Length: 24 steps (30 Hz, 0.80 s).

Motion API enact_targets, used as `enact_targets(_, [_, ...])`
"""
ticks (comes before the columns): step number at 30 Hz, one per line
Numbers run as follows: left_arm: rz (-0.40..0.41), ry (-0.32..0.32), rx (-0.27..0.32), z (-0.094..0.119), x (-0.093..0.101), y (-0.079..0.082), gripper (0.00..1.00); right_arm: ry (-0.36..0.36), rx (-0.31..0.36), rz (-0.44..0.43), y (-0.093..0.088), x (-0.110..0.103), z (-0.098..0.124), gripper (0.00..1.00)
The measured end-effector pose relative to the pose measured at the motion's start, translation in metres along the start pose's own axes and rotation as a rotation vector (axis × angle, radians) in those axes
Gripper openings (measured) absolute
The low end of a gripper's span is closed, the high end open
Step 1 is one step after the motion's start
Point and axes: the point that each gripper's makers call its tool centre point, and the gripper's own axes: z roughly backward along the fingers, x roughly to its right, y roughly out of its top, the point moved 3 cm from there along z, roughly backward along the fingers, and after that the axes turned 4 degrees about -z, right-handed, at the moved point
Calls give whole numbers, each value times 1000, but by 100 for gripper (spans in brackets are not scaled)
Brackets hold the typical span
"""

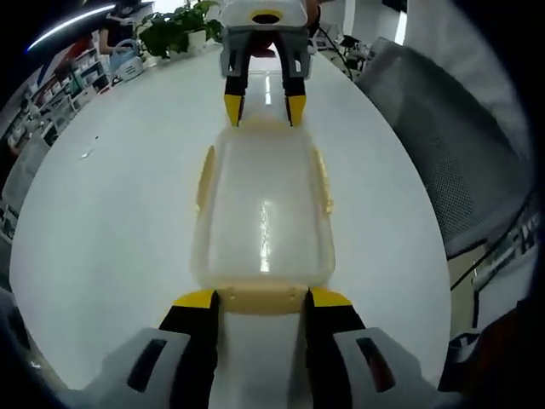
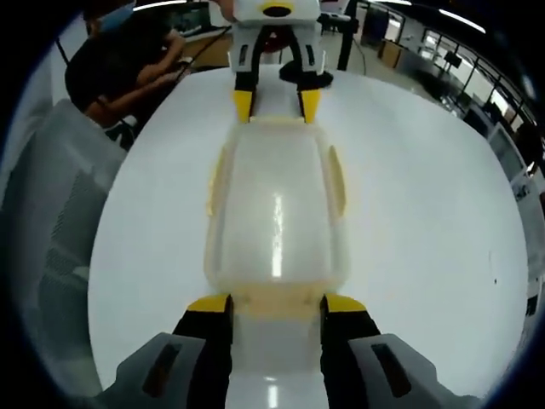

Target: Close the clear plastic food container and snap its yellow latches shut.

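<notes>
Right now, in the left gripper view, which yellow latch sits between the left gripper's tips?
The end latch on the container's near short side, between the left gripper's tips. The side latches lie along the long edges; the right gripper is at the far end.

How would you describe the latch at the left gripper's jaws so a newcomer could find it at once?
On the white table the clear container lies between two facing grippers. The end latch is the pale yellow bar between the left gripper's yellow tips, unlike the side latches along the long edges.

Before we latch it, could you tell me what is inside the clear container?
Nothing visible: through the lid of the clear container only glare and the white table show. Its interior under the glare is unclear.
</notes>
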Motion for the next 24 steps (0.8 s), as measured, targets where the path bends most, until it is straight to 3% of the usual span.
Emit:
enact_targets(16, [-14, 46, -77, 2, 2, 4, 40, 1, -64, -6, -1, -2, -1, 41])
enact_targets(24, [-11, 36, -66, 4, 1, 1, 39, 5, -75, -19, -1, 0, -1, 39])
